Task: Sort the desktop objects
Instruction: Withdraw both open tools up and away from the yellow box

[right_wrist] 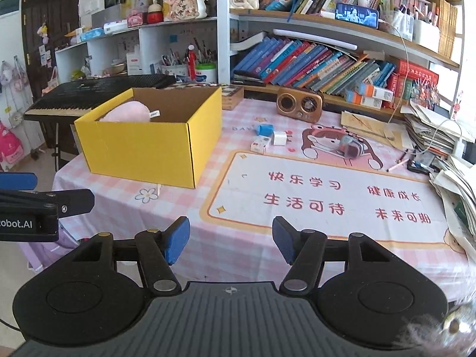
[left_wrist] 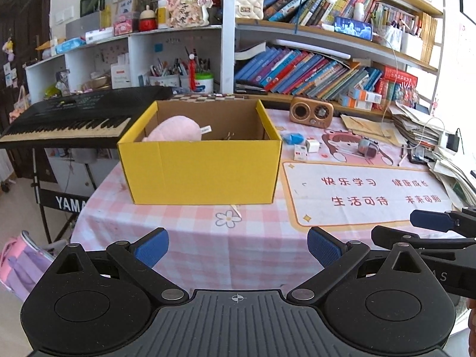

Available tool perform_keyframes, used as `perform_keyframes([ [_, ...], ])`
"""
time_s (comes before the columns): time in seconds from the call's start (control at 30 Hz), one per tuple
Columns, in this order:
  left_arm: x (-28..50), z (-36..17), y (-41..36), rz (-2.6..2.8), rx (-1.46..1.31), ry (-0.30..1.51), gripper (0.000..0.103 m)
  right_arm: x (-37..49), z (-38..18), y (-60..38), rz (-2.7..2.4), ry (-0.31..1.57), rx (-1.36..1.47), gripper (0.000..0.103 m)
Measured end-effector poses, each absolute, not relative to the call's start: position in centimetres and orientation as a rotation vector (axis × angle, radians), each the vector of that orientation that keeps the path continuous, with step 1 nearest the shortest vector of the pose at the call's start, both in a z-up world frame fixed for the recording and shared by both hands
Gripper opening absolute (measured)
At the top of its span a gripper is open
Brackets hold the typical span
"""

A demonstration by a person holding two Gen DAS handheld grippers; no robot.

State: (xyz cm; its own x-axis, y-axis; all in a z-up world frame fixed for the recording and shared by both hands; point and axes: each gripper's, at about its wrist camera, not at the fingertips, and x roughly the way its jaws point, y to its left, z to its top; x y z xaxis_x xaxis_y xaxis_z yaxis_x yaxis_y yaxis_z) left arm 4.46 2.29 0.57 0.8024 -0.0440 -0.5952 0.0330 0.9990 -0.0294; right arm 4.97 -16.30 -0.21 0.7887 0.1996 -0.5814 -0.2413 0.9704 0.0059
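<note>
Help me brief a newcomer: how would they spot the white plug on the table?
Find the yellow box on the pink table. Right of it lie three small things; the plug is the plain white cube, beside a blue wrapper and a printed carton.

Left black plastic two-finger gripper [left_wrist: 236, 248]: ribbed grey central plate with crosshair mark, round black side housings, silver pivot pins, blue textured pads [left_wrist: 150, 250]. Right black plastic two-finger gripper [right_wrist: 231, 239]: same build, blue pads [right_wrist: 178, 242]. White lettering "obot.AI" on left gripper's side, seen from right wrist.
</note>
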Motion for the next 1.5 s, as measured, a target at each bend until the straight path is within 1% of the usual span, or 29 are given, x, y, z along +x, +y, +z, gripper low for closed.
perform_keyframes([
  [0.1,4.6,0.2,2.1,-0.051,-0.020,0.657,0.101,4.9,-0.5,-16.4,0.235,0.633,-0.072,0.063],
  [0.47,5.4,-0.4,0.7,-0.082,-0.002,0.702,0.101,5.4,-1.2,-17.6,0.198,0.676,-0.062,0.064],
  [0.6,5.9,-0.4,0.1,-0.094,-0.004,0.703,0.101,5.7,-1.1,-18.2,0.180,0.679,-0.063,0.066],
  [1.5,11.0,-1.4,-7.9,-0.295,0.044,0.735,0.101,8.1,-1.7,-25.8,-0.004,0.729,-0.006,0.067],
])
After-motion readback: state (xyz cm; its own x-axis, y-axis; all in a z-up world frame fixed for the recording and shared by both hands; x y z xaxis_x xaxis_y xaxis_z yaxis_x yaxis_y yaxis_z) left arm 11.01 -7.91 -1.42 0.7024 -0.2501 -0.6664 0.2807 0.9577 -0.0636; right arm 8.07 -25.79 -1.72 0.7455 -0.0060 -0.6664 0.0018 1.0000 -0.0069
